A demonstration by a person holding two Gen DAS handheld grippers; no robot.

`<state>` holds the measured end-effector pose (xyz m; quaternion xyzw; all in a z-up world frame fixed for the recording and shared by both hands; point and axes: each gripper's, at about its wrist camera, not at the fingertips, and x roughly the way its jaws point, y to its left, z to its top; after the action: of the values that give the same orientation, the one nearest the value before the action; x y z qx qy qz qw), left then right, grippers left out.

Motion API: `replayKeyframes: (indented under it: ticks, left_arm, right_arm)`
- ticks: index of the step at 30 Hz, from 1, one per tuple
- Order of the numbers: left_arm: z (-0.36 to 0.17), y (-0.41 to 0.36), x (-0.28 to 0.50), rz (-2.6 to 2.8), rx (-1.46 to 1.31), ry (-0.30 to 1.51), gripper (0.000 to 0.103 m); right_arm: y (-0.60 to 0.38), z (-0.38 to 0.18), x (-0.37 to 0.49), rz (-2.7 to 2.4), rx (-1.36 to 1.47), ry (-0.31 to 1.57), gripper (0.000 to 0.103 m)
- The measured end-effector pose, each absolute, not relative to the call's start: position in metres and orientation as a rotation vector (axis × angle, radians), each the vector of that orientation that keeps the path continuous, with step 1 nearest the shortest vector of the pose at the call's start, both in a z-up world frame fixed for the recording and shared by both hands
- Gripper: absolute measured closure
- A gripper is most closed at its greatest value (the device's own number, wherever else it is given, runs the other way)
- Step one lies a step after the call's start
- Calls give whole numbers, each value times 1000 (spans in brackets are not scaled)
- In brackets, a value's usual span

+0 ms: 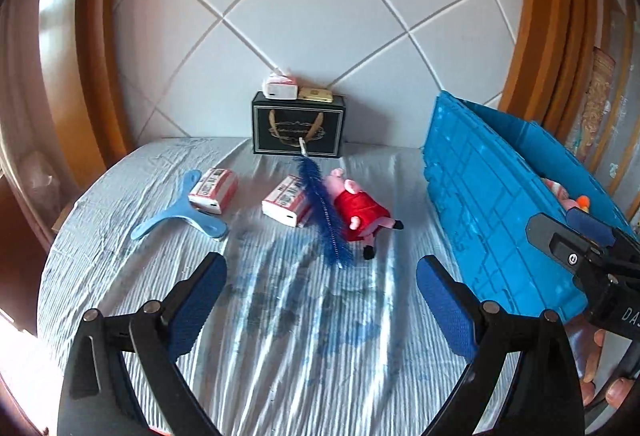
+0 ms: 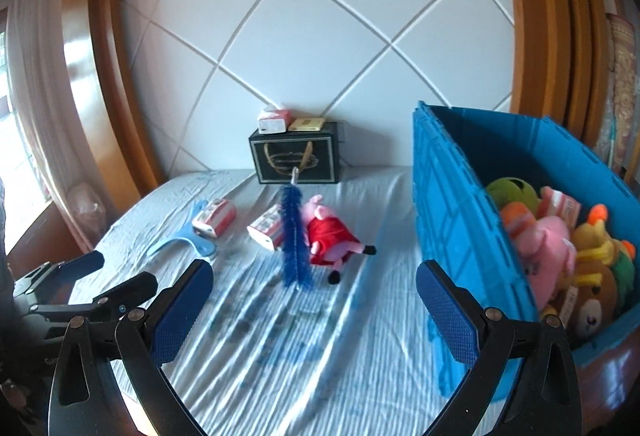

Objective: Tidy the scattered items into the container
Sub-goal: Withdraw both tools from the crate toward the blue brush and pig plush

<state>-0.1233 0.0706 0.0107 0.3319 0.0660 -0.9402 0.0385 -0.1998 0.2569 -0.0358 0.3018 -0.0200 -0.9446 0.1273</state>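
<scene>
On the striped sheet lie a pink pig plush in a red dress point(image 1: 360, 210) point(image 2: 332, 232), a blue bristle brush point(image 1: 324, 214) point(image 2: 294, 240) across it, two red-and-white tissue packs point(image 1: 212, 190) point(image 1: 286, 202) point(image 2: 214, 222) point(image 2: 266, 228) and a light-blue three-armed plastic piece point(image 1: 180, 212) point(image 2: 188, 242). The blue crate point(image 1: 492, 204) point(image 2: 460, 220) stands at the right, holding several plush toys point(image 2: 560, 260). My left gripper point(image 1: 322, 296) hangs open over bare sheet, short of the items. My right gripper point(image 2: 314, 300) is open too, empty, beside the crate's left wall.
A black gift box point(image 1: 298, 128) point(image 2: 296, 158) with a tissue pack and a gold box on top stands against the white quilted headboard point(image 1: 320, 16). Wooden frames flank both sides. A hand point(image 1: 600, 376) grips the right tool beside the crate.
</scene>
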Motion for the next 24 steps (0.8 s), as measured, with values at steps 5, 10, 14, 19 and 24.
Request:
replayKeyframes:
  ticks: [5,10,14,19,24]
  left_arm:
    - [-1,37,-147,-2748,1030,230,6]
    - [-14,7,-167,-2662,1066,252,6]
    - [-21,-5,-190,-2663,1100,249,6]
    - [-25,-5,-229,-2732,1138,209,6]
    - [-44,-1,-278,-2758,1220,186,6]
  right_arm:
    - [239,-51,-252,-2661,909,-40,0]
    - [227,-70,-289,-2619,980,-60,0]
    - [222,-79,-305,-2638,1020,-75,0]
    - [221,-88,-322,-2688,1087,-113,0]
    - [219,-110,-349,-2707,1179,-104,0]
